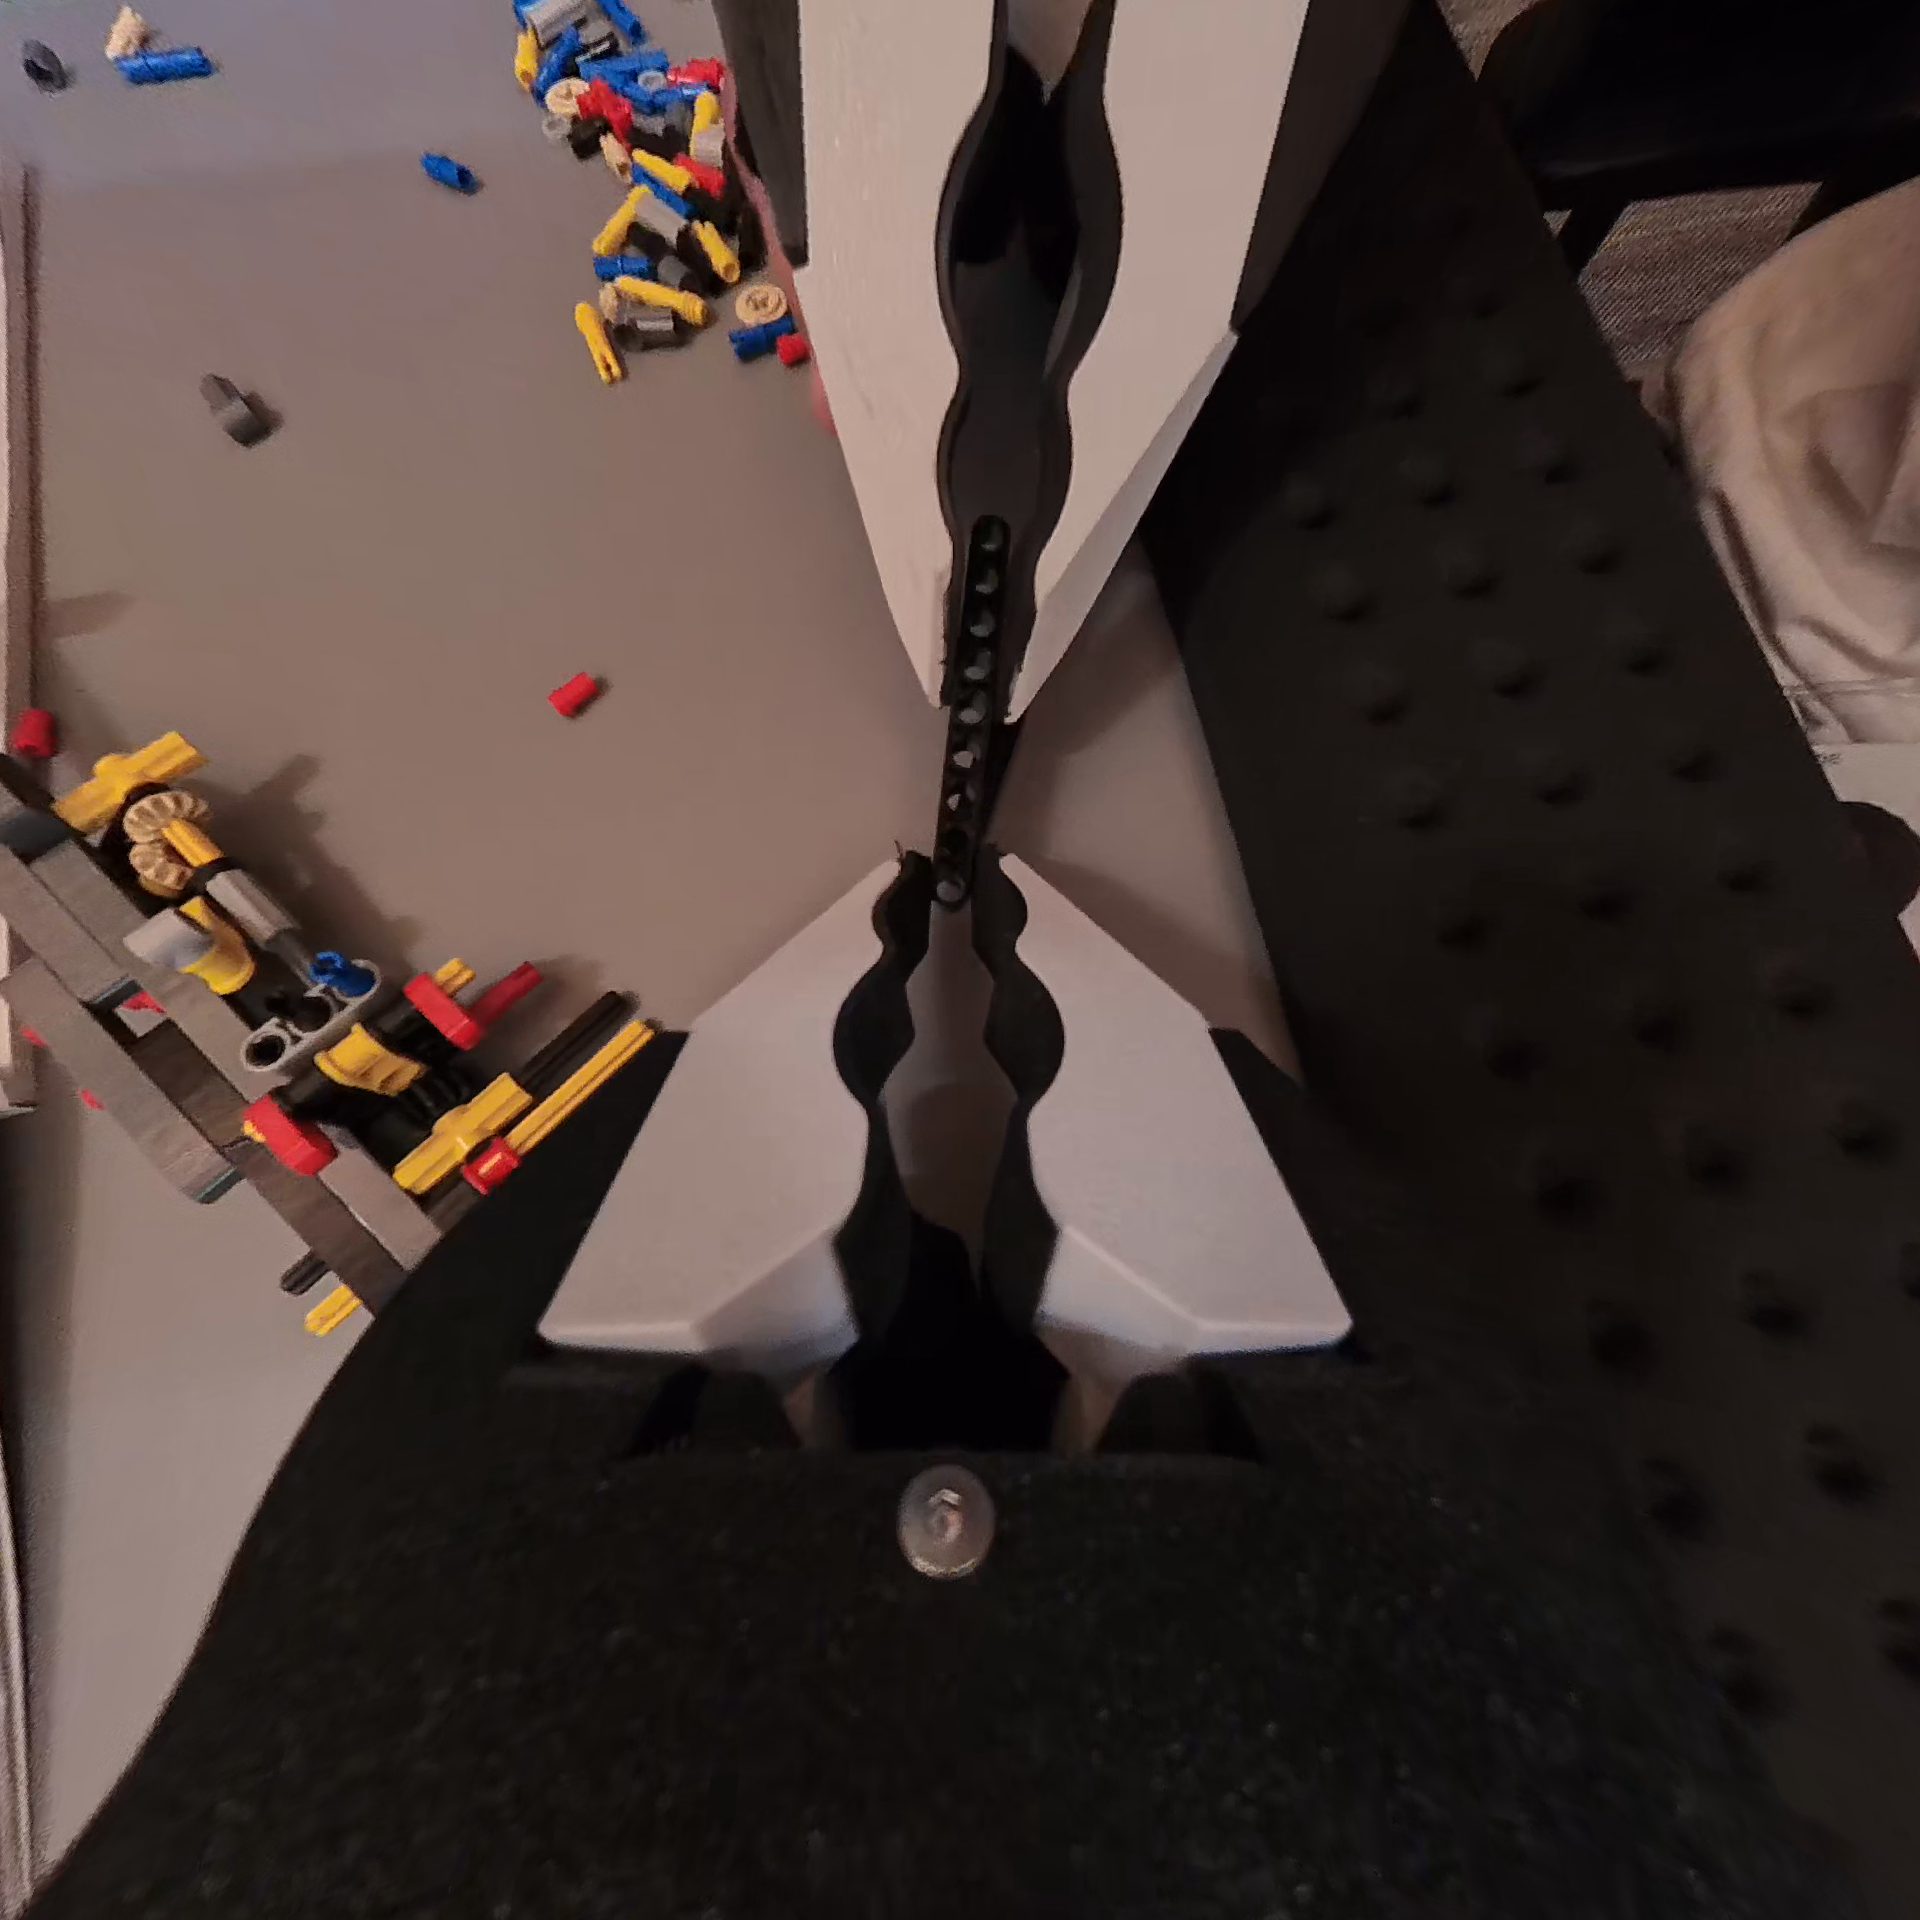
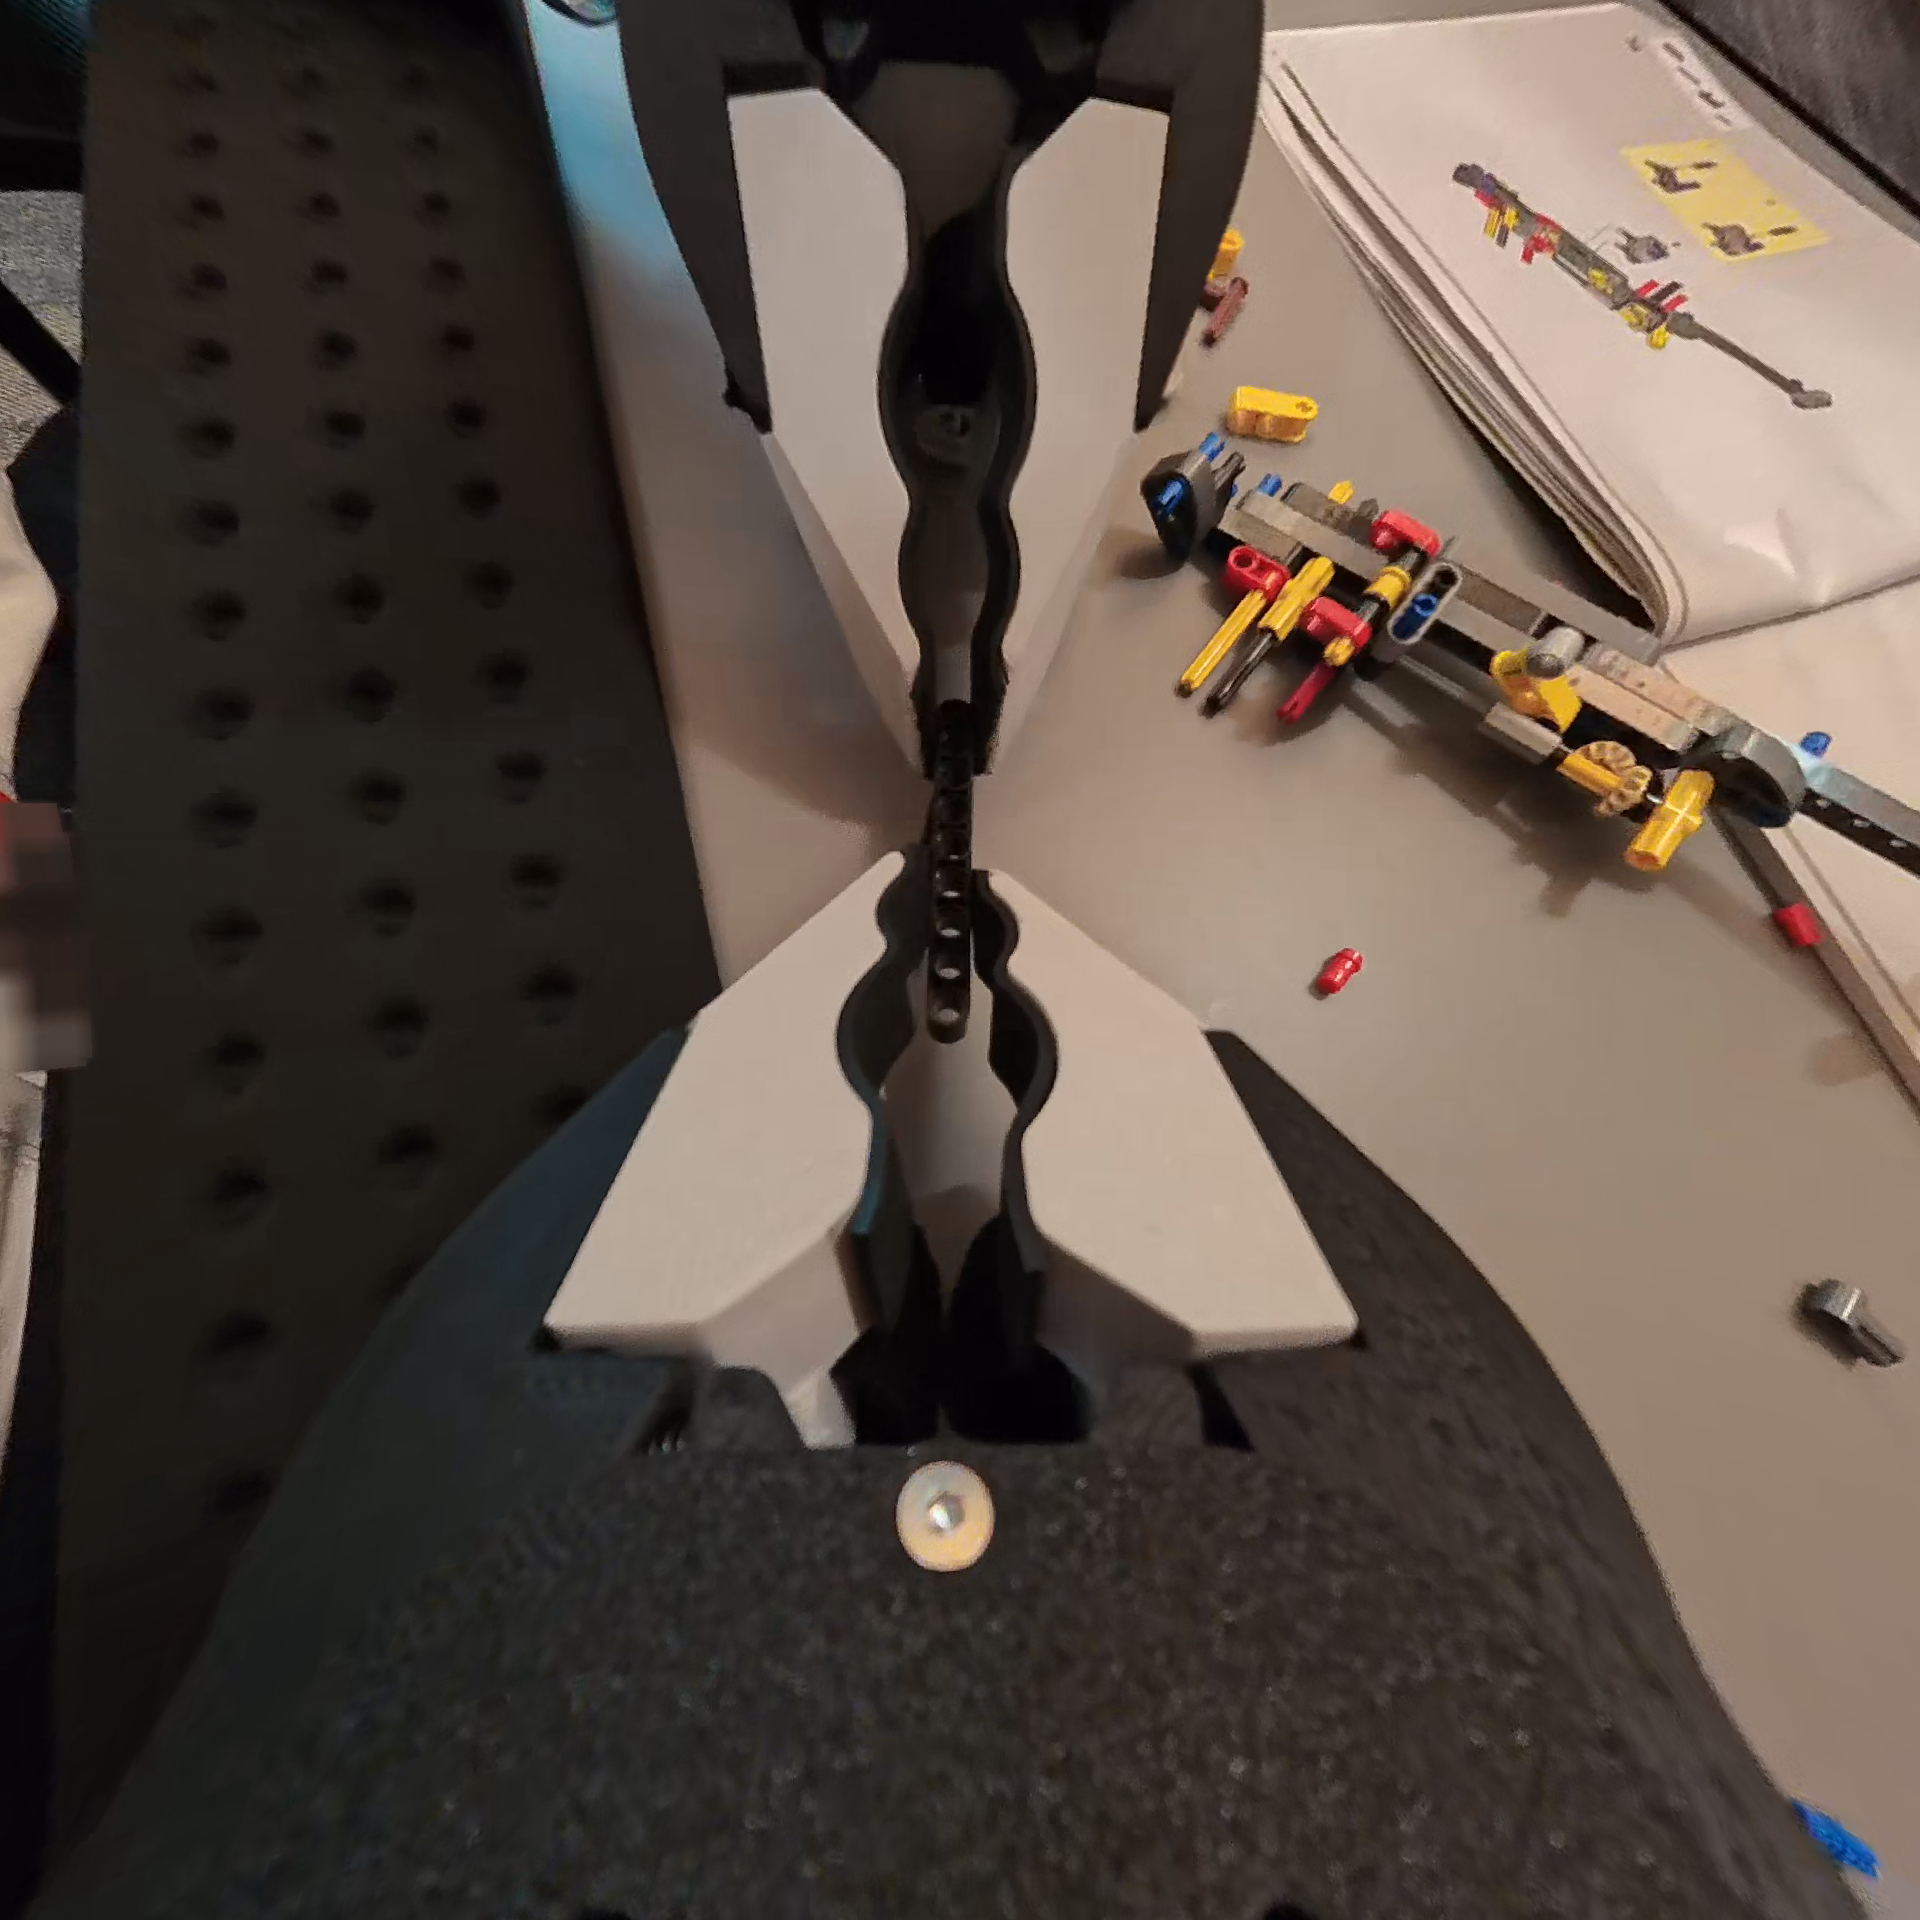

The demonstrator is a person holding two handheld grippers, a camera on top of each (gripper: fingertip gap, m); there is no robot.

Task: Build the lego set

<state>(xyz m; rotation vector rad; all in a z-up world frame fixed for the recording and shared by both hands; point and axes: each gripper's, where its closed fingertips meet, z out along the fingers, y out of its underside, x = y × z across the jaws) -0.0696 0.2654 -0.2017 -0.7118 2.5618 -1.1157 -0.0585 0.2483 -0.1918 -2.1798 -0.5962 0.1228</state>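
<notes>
Left gripper (image 1: 948, 868): clamped on one end of the black beam (image 1: 971, 727).
Right gripper (image 2: 945, 883): gripping the other end, tip to tip.
Beam: apparently off the grey table (image 1: 416, 540).
Half-built model (image 2: 1455, 623): beside the booklet (image 2: 1621, 312).

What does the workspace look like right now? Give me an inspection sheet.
Surface: grey table, matte, mostly bare.
Job's things: black holed beam held in the air between both grippers; partly built model lying flat; open instruction booklet beside it.
Clutter: pile of loose pins; stray red connector; grey connector.
Grippers: left gripper pinches one beam end; right gripper pinches the other.
Cables: nothing seen.
Surroundings: pale cloth past the table edge.
</notes>
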